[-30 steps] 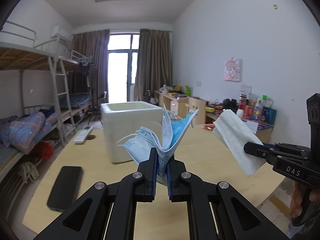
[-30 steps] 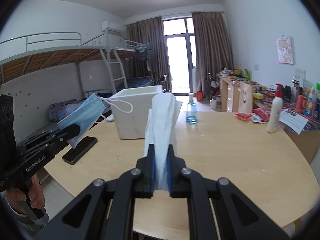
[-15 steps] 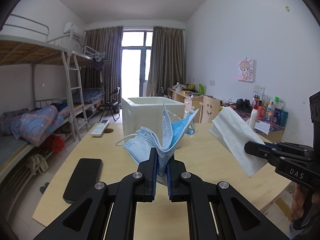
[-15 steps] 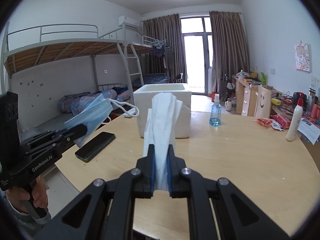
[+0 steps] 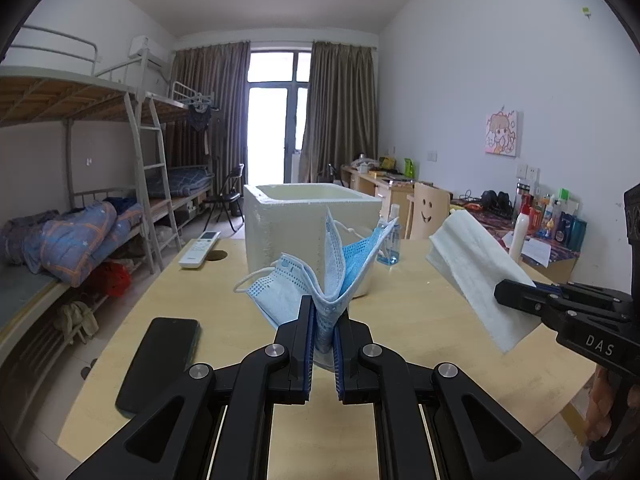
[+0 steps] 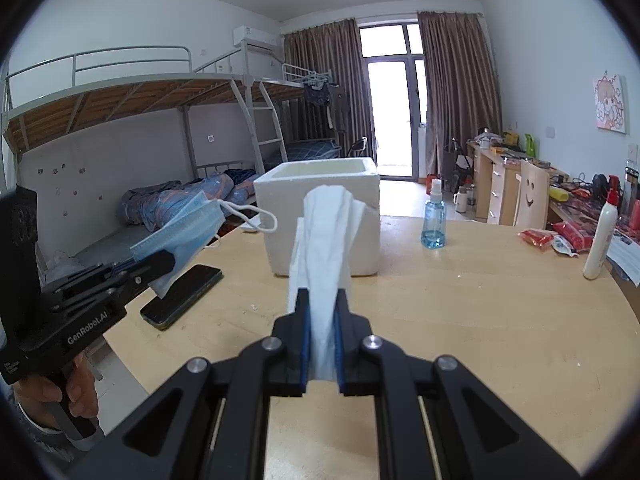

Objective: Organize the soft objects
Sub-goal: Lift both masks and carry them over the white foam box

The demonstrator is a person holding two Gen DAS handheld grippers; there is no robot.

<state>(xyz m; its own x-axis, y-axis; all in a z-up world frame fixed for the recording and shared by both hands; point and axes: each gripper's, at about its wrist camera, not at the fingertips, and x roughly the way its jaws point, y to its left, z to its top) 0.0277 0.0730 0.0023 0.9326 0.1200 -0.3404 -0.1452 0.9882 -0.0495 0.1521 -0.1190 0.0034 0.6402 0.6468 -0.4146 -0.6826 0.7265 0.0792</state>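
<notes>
A blue face mask (image 5: 320,280) is being pinched in the left gripper (image 5: 323,344), a folded white tissue (image 6: 324,264) in the right gripper (image 6: 322,346), both above the surface (image 6: 460,300) short of the foam box (image 6: 320,216). Released early, either could be dropped outside; the dangling ear loop (image 6: 256,216) could be snagged on the rim.

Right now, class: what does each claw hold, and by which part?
Left claw: crumpled blue face mask, pinched at its bunched middle. Right claw: folded white tissue, pinched at its lower end.
</notes>
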